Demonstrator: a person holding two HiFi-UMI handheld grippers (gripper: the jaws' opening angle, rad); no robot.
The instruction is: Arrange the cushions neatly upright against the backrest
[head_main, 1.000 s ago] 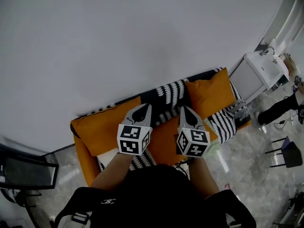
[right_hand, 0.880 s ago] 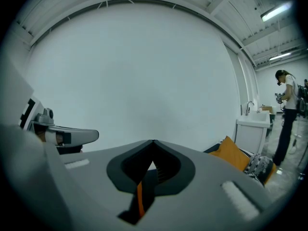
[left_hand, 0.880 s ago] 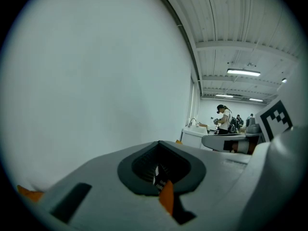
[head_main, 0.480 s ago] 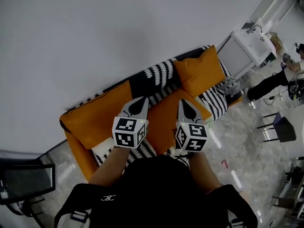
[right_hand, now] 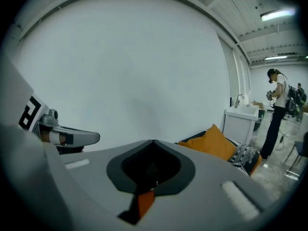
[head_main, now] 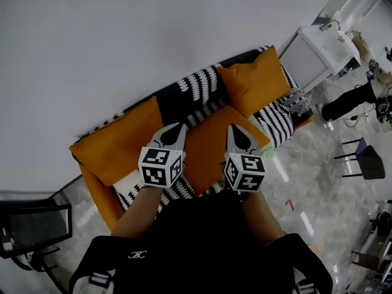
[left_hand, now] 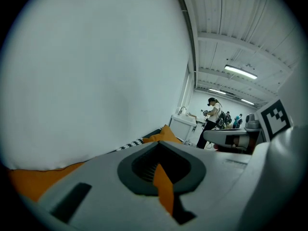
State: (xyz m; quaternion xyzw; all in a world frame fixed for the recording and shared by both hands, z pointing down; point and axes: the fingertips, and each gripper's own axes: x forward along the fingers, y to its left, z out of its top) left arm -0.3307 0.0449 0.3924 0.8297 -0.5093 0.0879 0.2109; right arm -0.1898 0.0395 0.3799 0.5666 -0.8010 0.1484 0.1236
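Cushions look soft, light and squashy; I judge a corner or top seam the best pinch. From the head view a long orange cushion [head_main: 116, 143] lies at nine o'clock on the sofa [head_main: 208, 147] and a square orange cushion [head_main: 254, 86] at two. The left gripper [head_main: 176, 129] and right gripper [head_main: 236, 131] are closed and empty. Only the right gripper view shows the square cushion propped up.

sofa seat [head_main: 208, 141]: orange | left cushion [head_main: 116, 144]: plain orange | right cushion [head_main: 256, 86]: plain orange | middle cushion [head_main: 197, 86]: black, white zigzag stripes | end cushion [head_main: 277, 126]: black-and-white stripes | wall [head_main: 122, 35]: pale grey | floor [head_main: 331, 188]: glossy grey marble | sink unit [head_main: 321, 48]: white | left gripper [head_main: 177, 128], right gripper [head_main: 233, 129]: grey, black-and-white marker cubes
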